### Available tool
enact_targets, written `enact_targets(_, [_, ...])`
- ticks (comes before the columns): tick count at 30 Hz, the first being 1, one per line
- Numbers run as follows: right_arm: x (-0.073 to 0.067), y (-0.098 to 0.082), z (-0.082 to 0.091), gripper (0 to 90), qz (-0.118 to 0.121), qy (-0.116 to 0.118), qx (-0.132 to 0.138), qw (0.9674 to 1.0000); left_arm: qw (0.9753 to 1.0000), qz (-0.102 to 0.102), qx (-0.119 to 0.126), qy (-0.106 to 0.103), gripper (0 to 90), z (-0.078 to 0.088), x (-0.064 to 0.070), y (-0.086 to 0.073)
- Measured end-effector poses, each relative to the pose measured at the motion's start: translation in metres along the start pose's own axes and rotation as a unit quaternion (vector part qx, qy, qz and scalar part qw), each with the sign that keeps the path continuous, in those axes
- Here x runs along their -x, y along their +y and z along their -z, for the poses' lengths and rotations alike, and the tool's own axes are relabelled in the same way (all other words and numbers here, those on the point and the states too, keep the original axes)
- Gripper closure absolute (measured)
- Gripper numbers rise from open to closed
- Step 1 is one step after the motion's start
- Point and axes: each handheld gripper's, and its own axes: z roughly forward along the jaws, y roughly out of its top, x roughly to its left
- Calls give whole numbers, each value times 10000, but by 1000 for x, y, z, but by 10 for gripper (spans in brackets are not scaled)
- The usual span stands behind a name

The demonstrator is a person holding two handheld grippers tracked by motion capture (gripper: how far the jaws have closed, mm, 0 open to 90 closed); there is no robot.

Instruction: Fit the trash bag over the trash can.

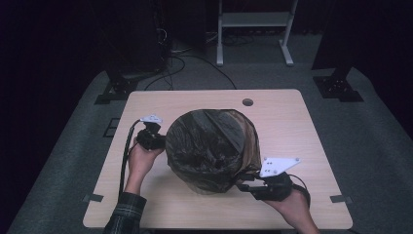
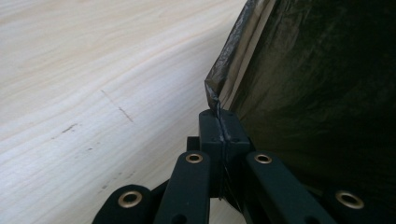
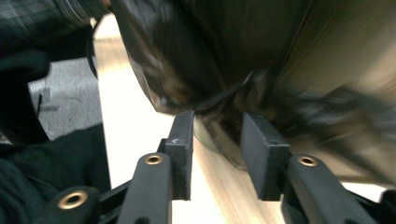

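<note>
One pale wooden table [image 1: 292,131], bearing mid-top a round bin [image 1: 251,141] lined with thin dark plastic bag film [image 1: 209,146]: light, limp, slippery, probably easily torn; best taken at the rim fold. Left gripper [image 2: 219,122] pinching that film edge; right gripper [image 3: 216,147] spread, straddling the rim.

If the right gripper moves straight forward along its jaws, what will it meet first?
Most likely the black bag draped over the bin: the right gripper has open jaws pointing at its bunched edge, very close, though blur hides exact depth.

one bin [image 1: 251,141], one black bag [image 1: 209,146], two grippers [image 1: 151,136]
</note>
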Motion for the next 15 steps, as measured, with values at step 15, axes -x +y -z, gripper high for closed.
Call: enact_targets(15, [61,70,53,523,-98,-1134,796,9903,9998,-87,171,100,899,11,-2,5])
